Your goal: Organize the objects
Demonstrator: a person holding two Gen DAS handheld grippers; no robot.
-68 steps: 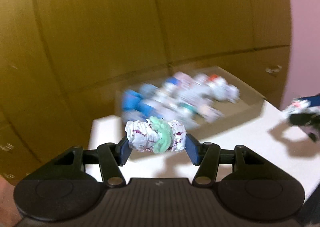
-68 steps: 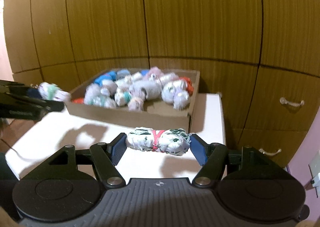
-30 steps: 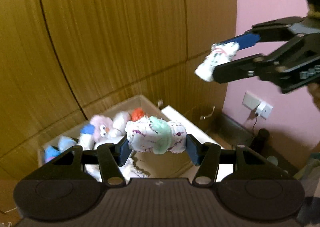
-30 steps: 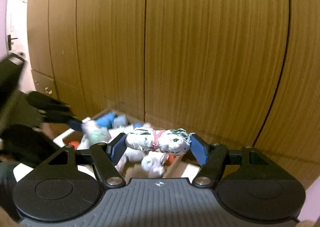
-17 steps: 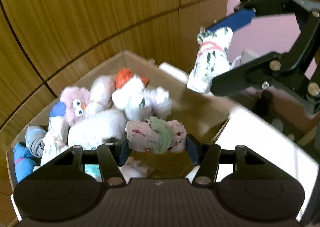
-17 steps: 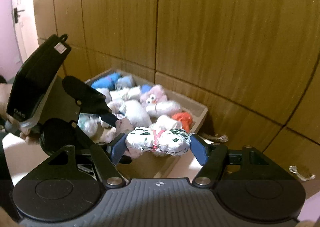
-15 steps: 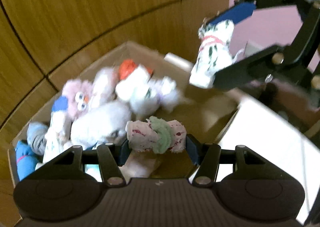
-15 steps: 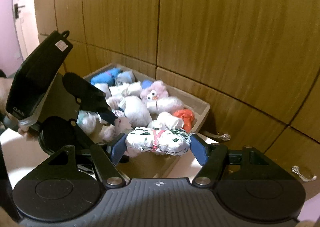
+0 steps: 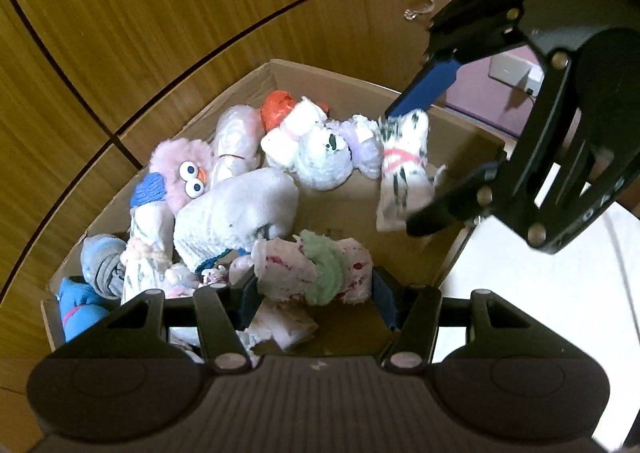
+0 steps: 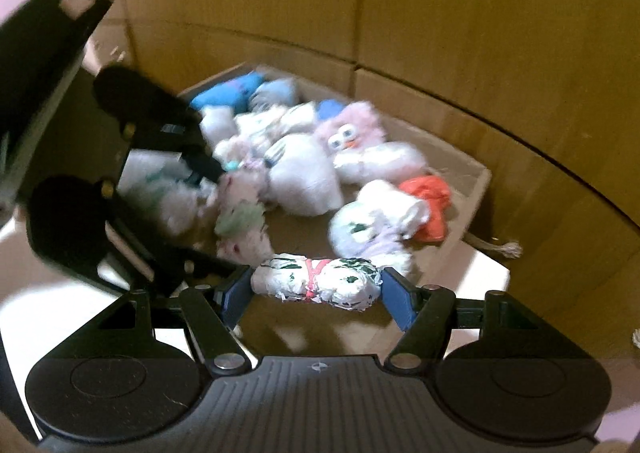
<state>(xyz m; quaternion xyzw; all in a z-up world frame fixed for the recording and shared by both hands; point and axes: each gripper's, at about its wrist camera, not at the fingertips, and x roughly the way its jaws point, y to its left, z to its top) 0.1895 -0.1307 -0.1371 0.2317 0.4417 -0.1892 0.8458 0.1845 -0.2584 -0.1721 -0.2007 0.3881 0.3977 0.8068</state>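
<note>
A cardboard box (image 9: 332,77) stood on a white counter (image 9: 532,293) against a wall of wooden cabinet doors (image 9: 160,5). The box was filled mostly on its left and far sides with rolled socks and soft bundles, among them a fluffy pink bundle with googly eyes (image 9: 182,169), an orange bundle (image 9: 278,107), a large white sock roll (image 9: 236,213) and blue rolls (image 9: 76,305) at the near left corner. Bare cardboard floor was seen toward the near right of the box.

The left hand-held gripper (image 9: 314,293) was clamped on a white sock roll with red specks and a pale green band (image 9: 316,269), held crosswise between its blue pads above the near edge of the box.

The right hand-held gripper (image 10: 316,295) was clamped on a white sock roll with dark green marks and a pink tie (image 10: 316,283), also held crosswise. In the left wrist view this roll (image 9: 402,173) was seen hanging over the right part of the box, end to end between the pads.

No brand, label or readable writing could be made out; the right wrist view was blurred. A wall socket (image 9: 516,71) was seen on the pink wall at the far right.
</note>
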